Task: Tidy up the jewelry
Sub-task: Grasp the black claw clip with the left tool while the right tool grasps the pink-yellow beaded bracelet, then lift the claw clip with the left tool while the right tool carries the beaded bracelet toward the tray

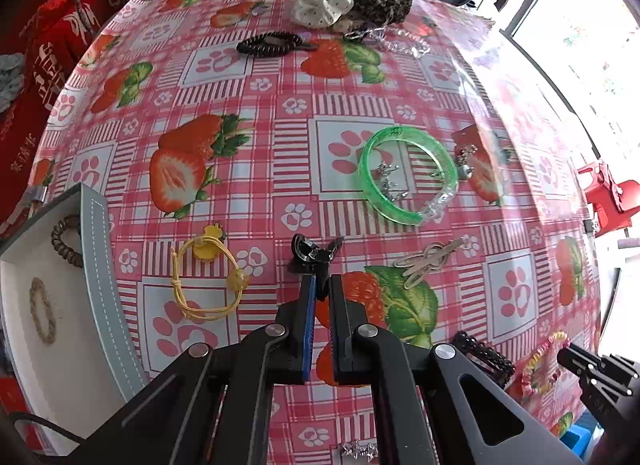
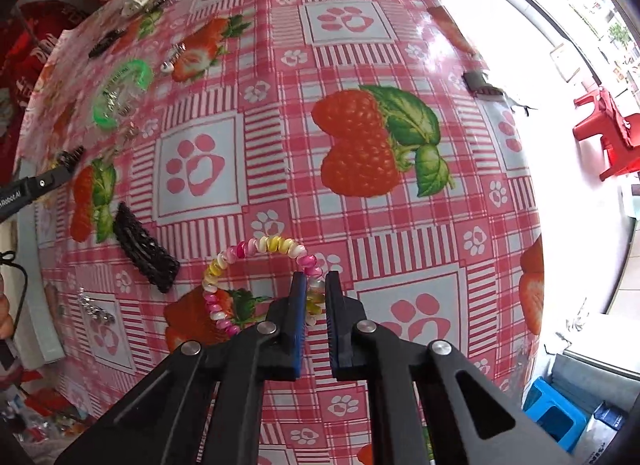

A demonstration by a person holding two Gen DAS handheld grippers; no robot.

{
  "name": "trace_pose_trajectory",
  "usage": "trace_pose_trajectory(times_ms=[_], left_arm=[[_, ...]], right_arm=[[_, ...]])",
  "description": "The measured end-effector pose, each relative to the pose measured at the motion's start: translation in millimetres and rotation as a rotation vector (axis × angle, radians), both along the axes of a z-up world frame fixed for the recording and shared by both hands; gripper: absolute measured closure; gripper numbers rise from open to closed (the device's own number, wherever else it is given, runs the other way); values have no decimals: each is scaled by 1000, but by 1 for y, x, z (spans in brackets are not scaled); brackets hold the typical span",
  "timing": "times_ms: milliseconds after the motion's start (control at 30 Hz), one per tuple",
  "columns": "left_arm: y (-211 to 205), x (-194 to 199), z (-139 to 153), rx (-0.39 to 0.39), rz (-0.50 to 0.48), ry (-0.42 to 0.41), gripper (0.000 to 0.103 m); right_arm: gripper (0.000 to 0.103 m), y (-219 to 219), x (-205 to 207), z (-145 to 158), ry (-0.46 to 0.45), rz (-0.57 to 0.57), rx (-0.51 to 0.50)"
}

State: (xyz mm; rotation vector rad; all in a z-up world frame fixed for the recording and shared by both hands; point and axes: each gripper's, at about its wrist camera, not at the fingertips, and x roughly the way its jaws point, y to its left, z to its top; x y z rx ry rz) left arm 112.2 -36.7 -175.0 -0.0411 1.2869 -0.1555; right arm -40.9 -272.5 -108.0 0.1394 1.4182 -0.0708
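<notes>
My left gripper (image 1: 321, 285) is shut on a small black hair clip (image 1: 310, 252) and holds it just above the strawberry tablecloth (image 1: 280, 137). A grey jewelry tray (image 1: 96, 265) at the left holds a brown coil tie (image 1: 64, 239) and a beige ring tie (image 1: 42, 315). My right gripper (image 2: 316, 285) is nearly closed around one side of a pink, white and yellow spiral bracelet (image 2: 256, 247) that lies on the cloth. The left gripper's arm shows at the far left of the right wrist view (image 2: 36, 185).
On the cloth lie a yellow cord tie (image 1: 204, 277), a green bangle (image 1: 404, 173) with silver earrings inside, a silver clip (image 1: 428, 259), a black lace clip (image 2: 144, 247), dark beads (image 1: 268, 45) and scrunchies (image 1: 348, 1). Red stools (image 2: 604, 137) stand beyond the table's right edge.
</notes>
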Motion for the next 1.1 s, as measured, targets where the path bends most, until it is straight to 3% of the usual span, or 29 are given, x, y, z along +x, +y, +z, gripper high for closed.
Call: trace_pose_trajectory(times_ms=[367,733,767,800,833,900,967,1100], left_arm=[[1,-11,8,3,-14,-8,90],[-4,-12,-2,45,-23,19,89],[-5,-13,-3,42,-26,20,77],[-5,-14,-3,44,-27,26,22],[-4,-15,-2,57,-12,22,0],[-3,-17,6,74,7,-23,0],[-4,-17,8,59,3,-17,0],[-7,-12,4,104,7,-12,1]], right_arm=[[93,-1,13,26,-31,7,20],[93,1,8,21,-29,-2,38],[93,1,8,21,-29,-4,40],[93,0,7,21,-29,-6,42],[93,0,7,21,-29,-7,43],[93,-1,7,21,-30,-10,45],[93,-2,7,22,-31,-12,46],[93,-4,8,21,-30,-14,53]])
